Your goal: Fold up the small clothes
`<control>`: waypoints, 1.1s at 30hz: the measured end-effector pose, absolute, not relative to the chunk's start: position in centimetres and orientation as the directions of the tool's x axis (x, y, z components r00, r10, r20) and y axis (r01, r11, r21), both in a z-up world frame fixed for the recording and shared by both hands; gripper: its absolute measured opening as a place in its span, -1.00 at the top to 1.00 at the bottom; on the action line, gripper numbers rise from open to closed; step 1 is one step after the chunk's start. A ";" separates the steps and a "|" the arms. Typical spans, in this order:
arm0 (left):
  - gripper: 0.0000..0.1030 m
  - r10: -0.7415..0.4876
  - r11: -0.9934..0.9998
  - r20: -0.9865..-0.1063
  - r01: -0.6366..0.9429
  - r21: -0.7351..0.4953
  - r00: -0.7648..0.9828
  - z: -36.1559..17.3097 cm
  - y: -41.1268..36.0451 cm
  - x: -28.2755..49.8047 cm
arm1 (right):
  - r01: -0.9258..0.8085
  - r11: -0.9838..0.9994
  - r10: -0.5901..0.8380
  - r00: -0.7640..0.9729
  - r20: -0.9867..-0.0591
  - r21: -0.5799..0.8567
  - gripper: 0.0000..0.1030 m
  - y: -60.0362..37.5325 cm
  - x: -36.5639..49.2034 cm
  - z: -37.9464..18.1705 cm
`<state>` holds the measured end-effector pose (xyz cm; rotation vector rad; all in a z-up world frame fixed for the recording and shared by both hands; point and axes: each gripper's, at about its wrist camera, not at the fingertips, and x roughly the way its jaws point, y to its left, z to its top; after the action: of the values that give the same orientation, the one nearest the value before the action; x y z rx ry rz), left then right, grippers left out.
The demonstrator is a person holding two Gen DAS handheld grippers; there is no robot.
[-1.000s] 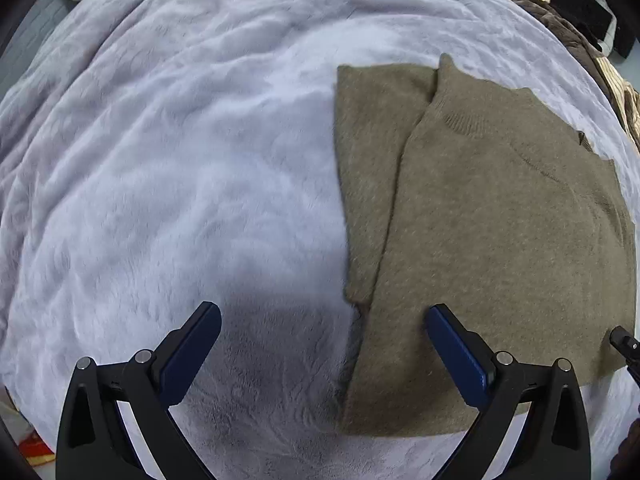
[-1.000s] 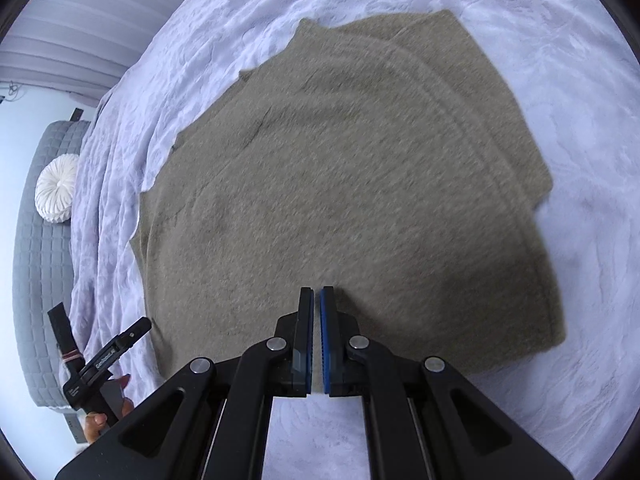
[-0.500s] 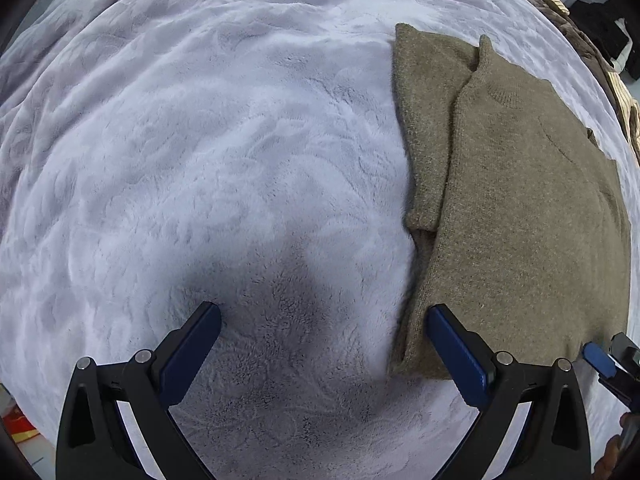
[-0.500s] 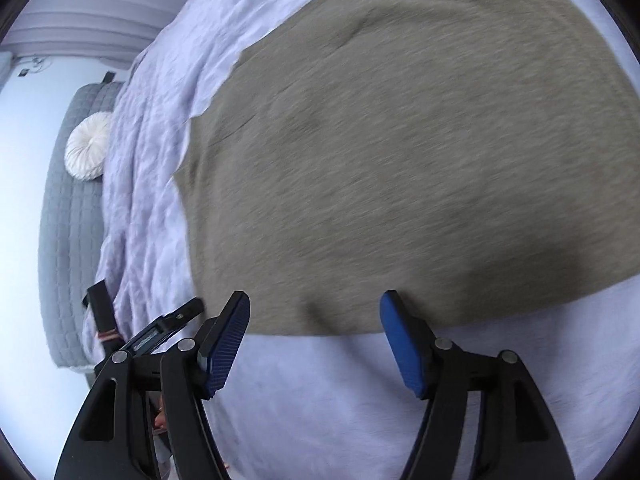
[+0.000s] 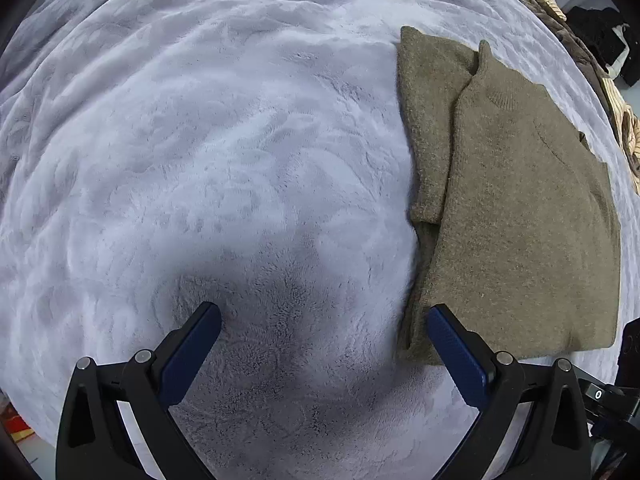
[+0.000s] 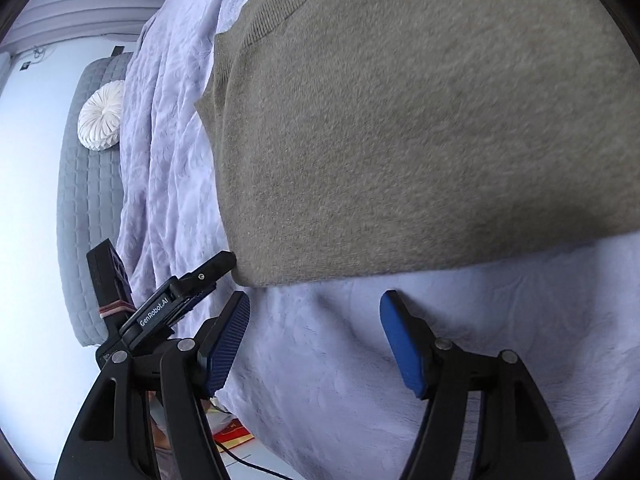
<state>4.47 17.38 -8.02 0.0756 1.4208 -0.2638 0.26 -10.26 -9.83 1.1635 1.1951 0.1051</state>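
Observation:
An olive-brown knit sweater (image 5: 520, 220) lies folded flat on the pale lilac plush blanket (image 5: 200, 160), with one sleeve laid along its left side. My left gripper (image 5: 323, 312) hovers open over bare blanket, and its right finger is at the sweater's near left corner. In the right wrist view the sweater (image 6: 400, 120) fills the upper half. My right gripper (image 6: 316, 298) stands open just short of the near hem, nothing between its pads. The left tool's black finger (image 6: 212, 270) shows beside that same corner.
A heap of other clothes (image 5: 560, 12) lies at the bed's far right edge. A white round cushion (image 6: 100, 116) rests against a grey quilted headboard (image 6: 88, 208). The bed's near edge drops to the floor (image 6: 240, 440) below my right gripper.
My right gripper went from shut to open and moved in low toward the sweater's near hem. My left gripper slid left, so the sweater now sits further right in its view.

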 end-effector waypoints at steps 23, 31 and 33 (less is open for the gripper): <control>-1.00 -0.469 0.868 -0.883 0.181 -0.463 -0.009 -6.7 18.7 5.3 | 0.489 0.056 0.615 0.670 -0.416 0.871 -0.38 -7.3 3.3 -13.6; -1.00 -0.676 0.727 -0.732 0.087 -0.681 -0.080 -7.8 17.7 8.9 | 0.400 -0.171 0.590 0.773 -0.231 0.900 0.82 -7.8 4.0 -14.7; -1.00 -0.711 0.690 -0.696 0.092 -0.718 -0.104 -8.3 16.6 10.0 | 0.350 -0.128 0.598 0.773 -0.209 0.928 0.83 -8.4 4.8 -13.0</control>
<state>9.98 16.58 -8.25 -0.5281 1.5374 -0.7323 4.76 -8.45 -13.03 1.7382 0.7460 0.2513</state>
